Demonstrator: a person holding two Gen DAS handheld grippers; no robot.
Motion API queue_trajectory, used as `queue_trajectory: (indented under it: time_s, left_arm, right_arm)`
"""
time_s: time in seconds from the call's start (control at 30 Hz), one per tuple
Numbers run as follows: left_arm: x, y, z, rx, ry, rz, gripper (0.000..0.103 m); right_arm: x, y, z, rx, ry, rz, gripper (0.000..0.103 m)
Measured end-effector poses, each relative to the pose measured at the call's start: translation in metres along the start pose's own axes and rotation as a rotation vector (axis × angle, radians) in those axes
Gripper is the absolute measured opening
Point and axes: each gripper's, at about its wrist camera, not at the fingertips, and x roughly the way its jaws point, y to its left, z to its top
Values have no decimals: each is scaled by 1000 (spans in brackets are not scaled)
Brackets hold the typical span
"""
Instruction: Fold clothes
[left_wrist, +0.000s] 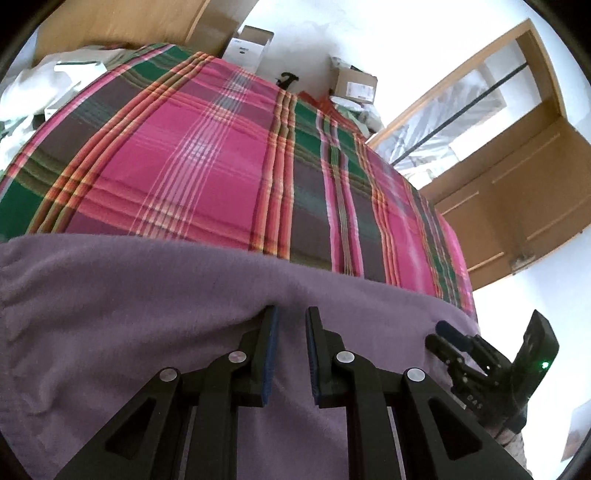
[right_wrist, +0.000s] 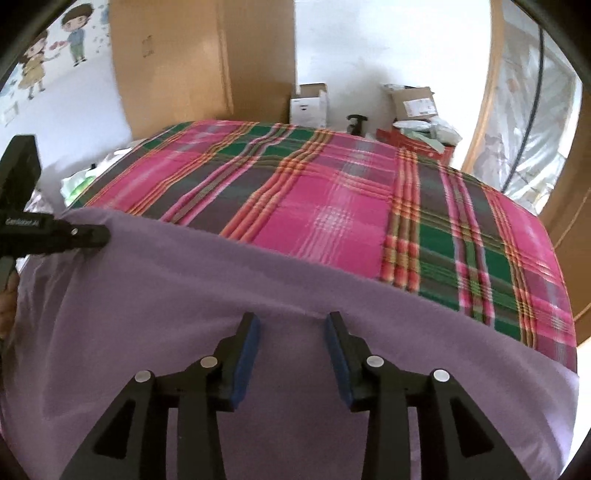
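- In my left view, the left gripper (left_wrist: 291, 312) had its jaws narrow but parted, with a gap of bare purple cloth visible between the blue pads; I judged that nothing was pinched there.
- In my right view, the right gripper (right_wrist: 291, 317) had its jaws wider apart, and again only cloth showed between the pads, not a fold inside them.
- The purple garment (left_wrist: 147, 314) lay under and in front of both pairs of jaws, and its far edge ran just beyond the fingertips across the plaid bedspread (left_wrist: 207, 155).
- Each gripper was seen from the other camera at that same far edge: the right one at the right end of it in the left view, the left one at the left end in the right view.
- I could not tell how many layers the garment had, so this could fit either a piece just spread out or one already folded once.
- Risk, as I judged it: if the jaws closed here, they could slide off the soft fleece or take only the top layer, because the edge was ahead of the tips and not between the pads.
- A second risk: the two openings were unequal, so one side could catch earlier and pull the edge crooked.
- The garment reached the right side of the bed, and a pull could drag it over.
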Motion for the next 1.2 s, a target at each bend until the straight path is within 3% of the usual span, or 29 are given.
queue_trajectory:
  time_s: [0.13, 0.23, 0.43, 0.67, 0.73, 0.87, 1.03, 1.2]
  left_arm:
    - [2, 0, 2, -22, 16, 0, 15]
    - [-1, 0, -3, -30, 29, -4, 15]
    - [-12, -3, -24, -15, 62, 9, 15]
    - [-10, -9, -30, -9, 65, 22, 15]
    - [-9, -9, -29, -8, 65, 26, 15]
    - [-8, -10, -29, -3, 65, 27, 15]
    - [-12, -12, -34, -1, 74, 27, 15]
    - [-13, -27, -51, 39, 123, 7, 15]
  right_arm:
    - [-15, 8, -4, -14, -14, 54, 38]
    - [-39, 18, -17, -63, -37, 175, 38]
    - [-72, 44, -53, -191, -31, 316, 43]
    - [-64, 82, -62, -334, -19, 264, 45]
    - [-66, 85, -61, -338, -20, 285, 45]
    - [-82, 93, -69, -380, -79, 265, 45]
    - [-92, 93, -79, -318, -24, 427, 36]
    - [-71, 100, -76, -290, 17, 415, 36]
